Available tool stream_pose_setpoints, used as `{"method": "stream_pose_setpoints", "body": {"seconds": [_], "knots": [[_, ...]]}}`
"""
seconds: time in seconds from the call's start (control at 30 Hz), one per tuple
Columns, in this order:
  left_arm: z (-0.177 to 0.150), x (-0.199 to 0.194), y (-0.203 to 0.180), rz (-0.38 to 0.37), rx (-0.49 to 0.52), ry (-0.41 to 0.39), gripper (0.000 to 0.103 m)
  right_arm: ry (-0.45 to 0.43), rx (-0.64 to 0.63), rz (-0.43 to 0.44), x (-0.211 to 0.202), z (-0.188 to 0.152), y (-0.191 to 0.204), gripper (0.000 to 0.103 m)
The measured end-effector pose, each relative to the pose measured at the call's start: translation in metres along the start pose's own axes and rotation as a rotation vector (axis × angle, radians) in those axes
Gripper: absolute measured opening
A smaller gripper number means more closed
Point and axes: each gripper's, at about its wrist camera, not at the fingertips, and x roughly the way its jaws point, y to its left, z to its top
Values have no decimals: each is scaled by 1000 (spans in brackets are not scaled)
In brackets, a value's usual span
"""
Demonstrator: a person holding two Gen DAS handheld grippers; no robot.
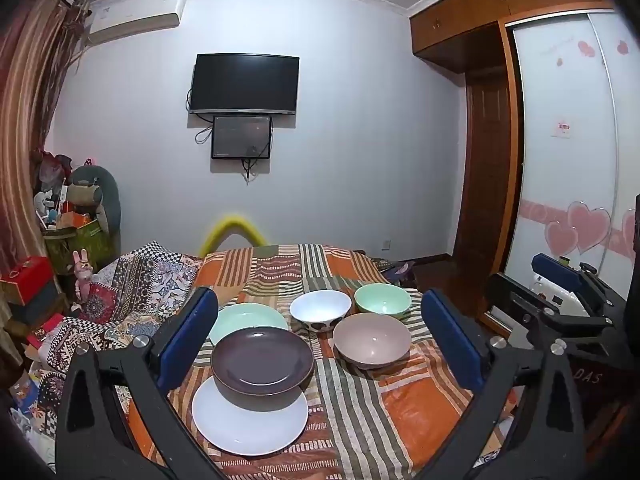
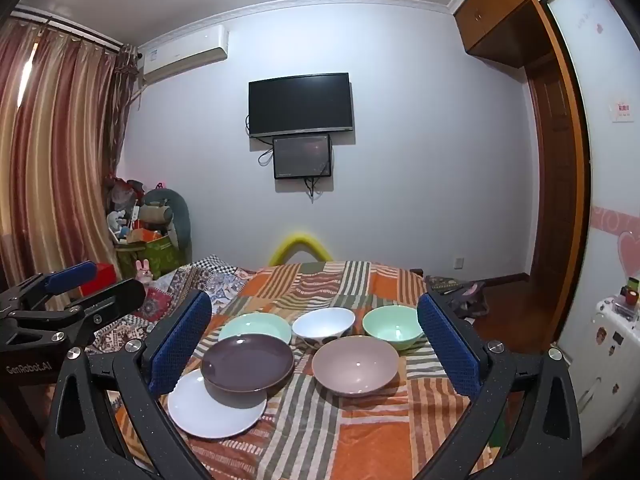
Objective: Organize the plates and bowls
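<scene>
Six stiff, breakable dishes, three plates [image 1: 262,360] and three bowls [image 1: 372,338], are spread mid-bed on the patchwork cover [image 1: 400,412], best gripped at a rim, while left gripper [image 1: 320,332] and right gripper [image 2: 316,342] are held wide open, empty.

A dark television [image 1: 244,83] hangs on the pale wall above a smaller black screen [image 1: 241,137] with dangling cables. An air conditioner [image 1: 136,16] sits high beside striped curtains [image 2: 52,148]. A patchwork cloth [image 1: 360,408] covers the worktop. A wooden wardrobe [image 1: 480,160] stands right; toys and boxes [image 1: 76,224] pile left.
</scene>
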Motion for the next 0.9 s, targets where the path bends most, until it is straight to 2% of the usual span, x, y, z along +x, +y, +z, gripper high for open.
{"method": "stream_pose_setpoints", "body": {"seconds": [0.23,0.9], "knots": [[10,4,3,4,-15,16,103,-10,7,3,-2,0,-4,103],[-3,4,3,36,-3,-3,103,2,11,17,4,-3,-1,103]]}}
